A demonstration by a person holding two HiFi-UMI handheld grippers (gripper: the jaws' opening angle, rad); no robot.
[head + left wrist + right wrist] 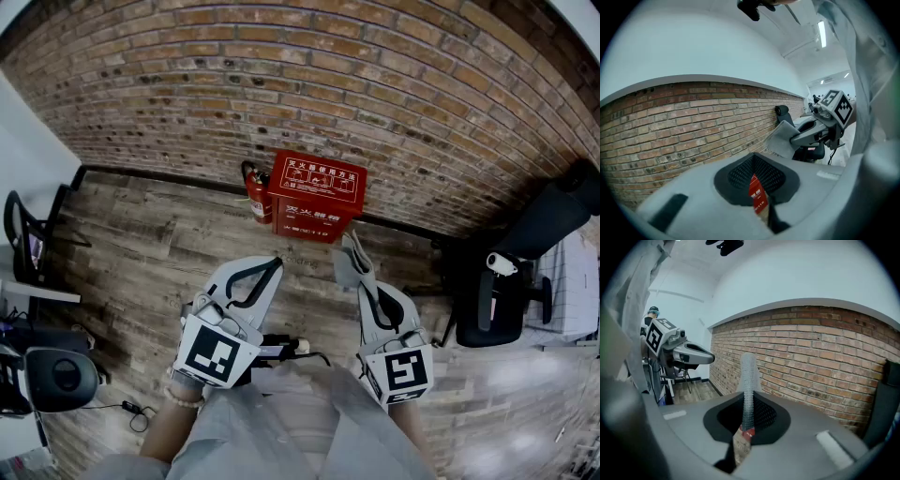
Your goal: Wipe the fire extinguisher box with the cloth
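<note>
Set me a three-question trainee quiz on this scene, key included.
1. Which gripper holds the cloth? A) the left one B) the right gripper C) neither
2. True or false: the box sits on a table.
3. Fill in: in the head view, the extinguisher stands to the box's ____.
Key: 1 B; 2 false; 3 left.
</note>
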